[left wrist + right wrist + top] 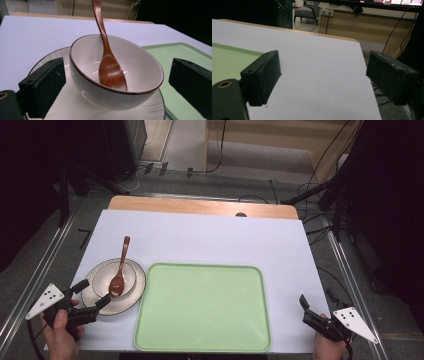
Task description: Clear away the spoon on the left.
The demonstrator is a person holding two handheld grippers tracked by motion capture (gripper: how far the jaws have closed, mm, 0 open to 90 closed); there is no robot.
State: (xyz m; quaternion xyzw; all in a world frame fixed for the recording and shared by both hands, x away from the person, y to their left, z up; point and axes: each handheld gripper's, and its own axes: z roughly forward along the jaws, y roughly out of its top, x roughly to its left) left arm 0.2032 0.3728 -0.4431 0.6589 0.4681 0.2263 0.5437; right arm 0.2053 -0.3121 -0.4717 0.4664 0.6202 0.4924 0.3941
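The left gripper (90,296) is spread wide and empty, the white bowl (116,75) just ahead between its jaws, on a ribbed plate (131,297) with a wooden spoon (110,65) leaning inside. To that gripper's right lies the bare green tray (202,307). Beyond it the right gripper (303,308), also agape, hovers over the worktop (317,75); judging by this, nothing has been moved yet.

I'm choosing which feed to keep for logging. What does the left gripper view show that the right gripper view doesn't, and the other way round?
Left gripper view alone: a white bowl on a plate, a brown wooden spoon leaning in the bowl, framed by open jaws. Right gripper view alone: bare white table cover between its open jaws, with a chair and wooden cabinet behind. Both share the green tray and the white cover.
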